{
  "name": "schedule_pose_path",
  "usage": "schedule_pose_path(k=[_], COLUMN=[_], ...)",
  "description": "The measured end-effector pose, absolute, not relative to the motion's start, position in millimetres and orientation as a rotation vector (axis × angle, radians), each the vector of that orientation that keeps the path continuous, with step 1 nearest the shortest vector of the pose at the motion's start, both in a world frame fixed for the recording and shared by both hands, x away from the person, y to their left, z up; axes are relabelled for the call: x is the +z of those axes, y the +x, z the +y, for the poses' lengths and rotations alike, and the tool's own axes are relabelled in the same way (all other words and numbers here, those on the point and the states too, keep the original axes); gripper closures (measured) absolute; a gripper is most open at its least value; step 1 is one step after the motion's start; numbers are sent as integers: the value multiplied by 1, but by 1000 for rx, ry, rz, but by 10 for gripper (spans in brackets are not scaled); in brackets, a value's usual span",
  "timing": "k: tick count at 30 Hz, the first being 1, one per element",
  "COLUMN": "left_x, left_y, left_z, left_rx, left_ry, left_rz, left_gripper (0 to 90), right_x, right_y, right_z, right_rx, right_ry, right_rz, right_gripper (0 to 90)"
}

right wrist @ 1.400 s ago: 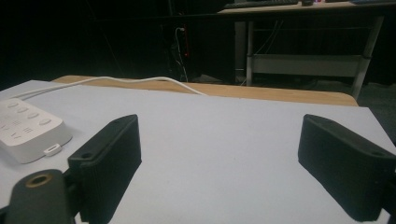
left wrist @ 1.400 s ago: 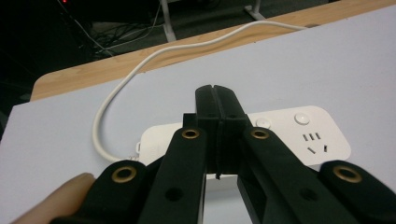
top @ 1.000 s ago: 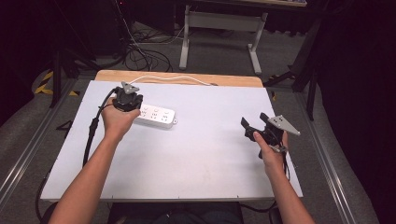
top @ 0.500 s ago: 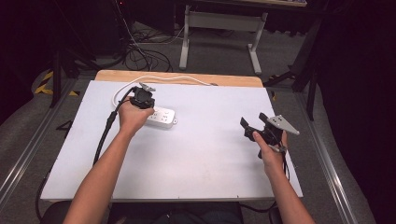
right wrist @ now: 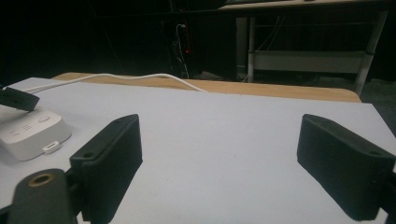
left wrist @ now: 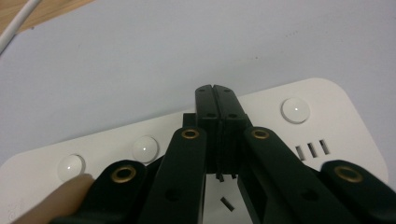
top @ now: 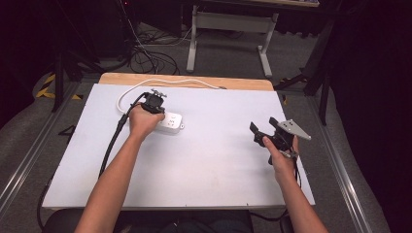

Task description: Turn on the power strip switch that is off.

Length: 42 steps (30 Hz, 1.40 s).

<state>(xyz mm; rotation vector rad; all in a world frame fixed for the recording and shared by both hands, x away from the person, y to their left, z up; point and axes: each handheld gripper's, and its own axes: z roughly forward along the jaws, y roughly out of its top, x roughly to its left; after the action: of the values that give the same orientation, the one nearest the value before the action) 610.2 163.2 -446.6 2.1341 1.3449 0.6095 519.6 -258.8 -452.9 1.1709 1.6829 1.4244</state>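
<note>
Big white counter (top: 204,170), wood strip along the far edge, nothing much else on it. White power strip (top: 170,122) sitting far-left of centre, cord (top: 160,82) looping off toward the back edge. Left tongs (top: 154,103) parked right on top of the strip; seen in the left gripper view, left tongs (left wrist: 215,91) clenched tight with nothing between them, tips down over the strip (left wrist: 322,121) between two round buttons (left wrist: 295,110). Looks like about to poke a switch, just guessing. Right tongs (top: 265,132) well apart on the right side, released and wide open, gripping nothing, tilted up off the counter; same in the right gripper view, right tongs (right wrist: 219,158) gaping over bare counter.

Could go wrong: pressing off-centre and sliding the strip along the counter, since nothing pins it down. Could also miss the button and jab a socket slot instead. Cord slack might let the whole thing skate.

Versus a second ago: left tongs shifted from the strip's left end to over its middle. Right tongs pretty much unmoved.
</note>
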Motion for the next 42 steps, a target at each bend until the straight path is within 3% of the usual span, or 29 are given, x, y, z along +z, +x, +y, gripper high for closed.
schedule_pose_path(k=[28, 42], left_x=[-453, -452], left_y=[608, 609], left_z=[154, 159], left_rx=[680, 620], left_ry=[2176, 2145], left_rz=[1330, 1342], left_gripper=[900, 900], right_x=[-451, -451], right_y=[520, 520], right_z=[-257, -259], right_rx=[1399, 1389], right_ry=[1191, 1201], right_rz=[1678, 1678], right_gripper=[143, 142])
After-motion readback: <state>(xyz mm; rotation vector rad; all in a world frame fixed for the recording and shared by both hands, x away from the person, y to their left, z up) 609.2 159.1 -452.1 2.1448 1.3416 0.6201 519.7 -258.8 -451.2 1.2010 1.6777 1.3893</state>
